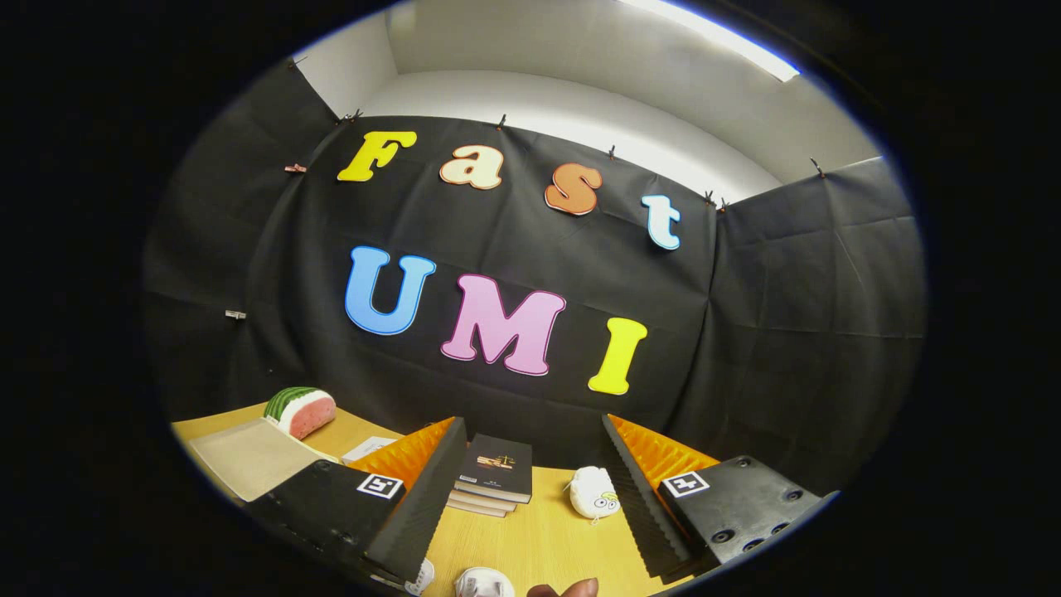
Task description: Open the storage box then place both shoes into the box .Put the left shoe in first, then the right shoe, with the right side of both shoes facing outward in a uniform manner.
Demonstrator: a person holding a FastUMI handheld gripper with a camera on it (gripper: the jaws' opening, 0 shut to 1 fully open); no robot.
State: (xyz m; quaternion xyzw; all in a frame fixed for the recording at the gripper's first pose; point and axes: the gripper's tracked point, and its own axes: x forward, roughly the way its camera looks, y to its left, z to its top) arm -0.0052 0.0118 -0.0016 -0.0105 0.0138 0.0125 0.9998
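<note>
Wooden tabletop (539,539) runs beneath my gripper (530,481), whose two fingers stand wide apart and hold nothing. Between them I count one stack of books (495,474) and one small white plush toy (594,492) further along the table. One watermelon-slice toy (300,411) sits beyond the left finger, beside a tan board (249,456). Something white, perhaps a shoe (483,582), lies near a fingertip (572,589); I can't make out the storage box.

White shoe (482,583), partly seen, low between spread fingers (414,506)
</note>
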